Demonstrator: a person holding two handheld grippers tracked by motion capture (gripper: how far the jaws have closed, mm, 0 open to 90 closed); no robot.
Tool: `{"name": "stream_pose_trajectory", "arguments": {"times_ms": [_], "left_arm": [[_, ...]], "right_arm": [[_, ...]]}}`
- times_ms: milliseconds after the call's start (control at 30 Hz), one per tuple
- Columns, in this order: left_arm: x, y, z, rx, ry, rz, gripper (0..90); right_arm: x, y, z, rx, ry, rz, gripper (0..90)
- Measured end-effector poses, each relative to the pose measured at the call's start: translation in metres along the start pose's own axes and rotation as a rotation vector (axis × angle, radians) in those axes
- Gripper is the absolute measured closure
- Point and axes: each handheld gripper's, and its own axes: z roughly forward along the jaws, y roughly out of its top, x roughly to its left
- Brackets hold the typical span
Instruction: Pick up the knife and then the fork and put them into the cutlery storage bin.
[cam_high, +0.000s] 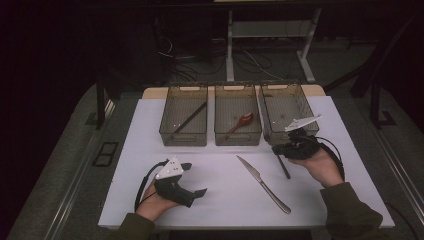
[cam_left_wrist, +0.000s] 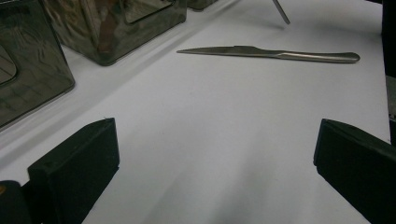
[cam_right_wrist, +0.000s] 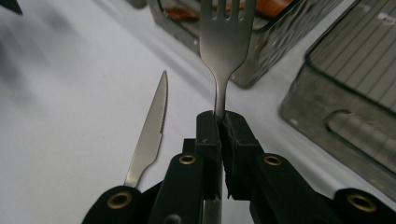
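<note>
Clamping a metal fork (cam_right_wrist: 227, 42) at the narrow neck just under the tines, with the jaws of the right gripper (cam_right_wrist: 223, 122) pinched tight on it and the tines pointing toward the clear plastic bins. Carried apparently just off the white table (cam_high: 150, 200), close in front of the right-hand bin (cam_high: 270, 120), handle trailing back past the hand.

Judged stiff, light and smooth. Likely to swivel or slide in a pinch on so thin a neck, so better taken across the broad face of the wider handle. Not fragile, though liable to clatter if dropped into hard plastic.

Rested the left gripper (cam_high: 196, 179) on the table with jaws spread wide and nothing between them, aimed toward a steel table knife (cam_high: 262, 182) lying flat near mid-table.

Noted a reddish spoon (cam_high: 242, 121) in the middle bin (cam_high: 237, 140) and a dark stick (cam_high: 190, 119) in the left bin (cam_high: 182, 140).

Found no brand, label or readable writing on cutlery, bins or grippers.
</note>
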Motion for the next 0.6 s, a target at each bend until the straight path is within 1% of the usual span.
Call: {"name": "stream_pose_trajectory", "arguments": {"times_ms": [133, 233, 433, 500, 567, 600], "left_arm": [[0.001, 0.0, 0.0, 0.003, 0.001, -0.001, 0.0], [0.001, 0.0, 0.0, 0.003, 0.002, -0.002, 0.0], [0.001, -0.001, 0.0, 0.0, 0.004, -0.002, 0.0], [0.001, -0.001, 0.0, -0.002, 0.004, -0.007, 0.0], [0.002, 0.0, 0.0, 0.0, 0.007, -0.003, 0.0], [0.002, -0.001, 0.0, -0.001, 0.006, -0.003, 0.0]], "right_arm": [[-0.006, 0.001, -0.009, -0.068, -0.006, 0.002, 84.3], [-0.009, 0.002, -0.017, -0.111, -0.007, 0.018, 84.3], [-0.017, 0.004, -0.028, -0.158, -0.033, 0.027, 84.3], [-0.02, 0.008, -0.035, -0.174, -0.043, 0.032, 84.3], [-0.023, 0.012, -0.043, -0.195, -0.056, 0.03, 84.3], [-0.025, 0.015, -0.046, -0.203, -0.062, 0.037, 84.3]]}}
